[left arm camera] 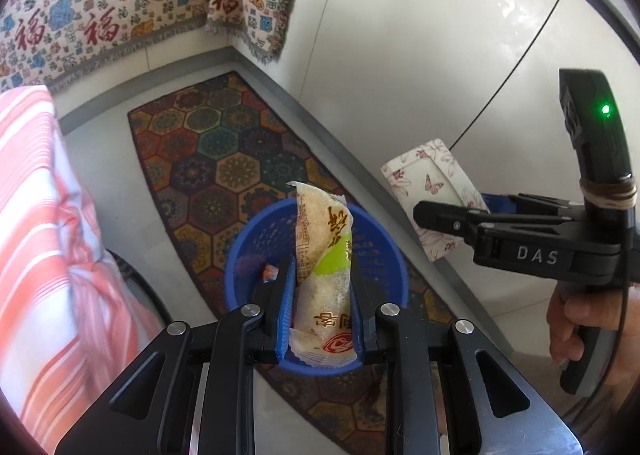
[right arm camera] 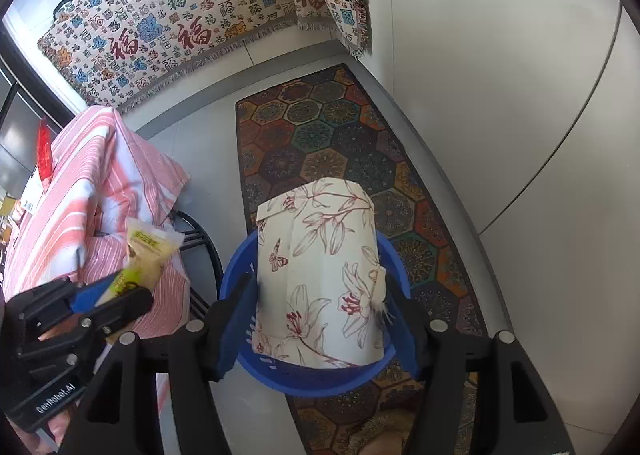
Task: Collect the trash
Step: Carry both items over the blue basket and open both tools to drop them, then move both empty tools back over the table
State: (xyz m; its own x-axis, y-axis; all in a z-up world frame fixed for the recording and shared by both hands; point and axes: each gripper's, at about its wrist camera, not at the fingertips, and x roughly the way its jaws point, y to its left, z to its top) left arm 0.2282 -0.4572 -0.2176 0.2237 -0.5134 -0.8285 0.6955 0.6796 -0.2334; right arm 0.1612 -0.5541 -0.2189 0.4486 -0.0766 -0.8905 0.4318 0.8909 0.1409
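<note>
Left wrist view first, sweeping from the left: a pink-striped cloth bulges at the edge, then the patterned rug runs along the floor with the blue basket standing on it. Dead centre, the left tongs are clamped on a snack wrapper, holding it upright right over the basket's mouth, which looks like a line-up for a drop. Something small and orange already lies inside the basket; what it is, I can't tell. Further right, the right tongs come in from the side, pinching a floral tissue pack out over the floor beside the rug.

Right wrist view, again from the left: the left tongs show up low with the same snack wrapper sticking out against the pink-striped cloth. Centre frame, the right tongs grip the floral tissue pack by its two sides, and it hangs in front of the blue basket, hiding most of the opening. My read: both pieces are staged above the bin so they fall in cleanly.

The count: two tongs, both loaded; two pieces of trash held, one wrapper and one tissue pack; one basket; one rug.
</note>
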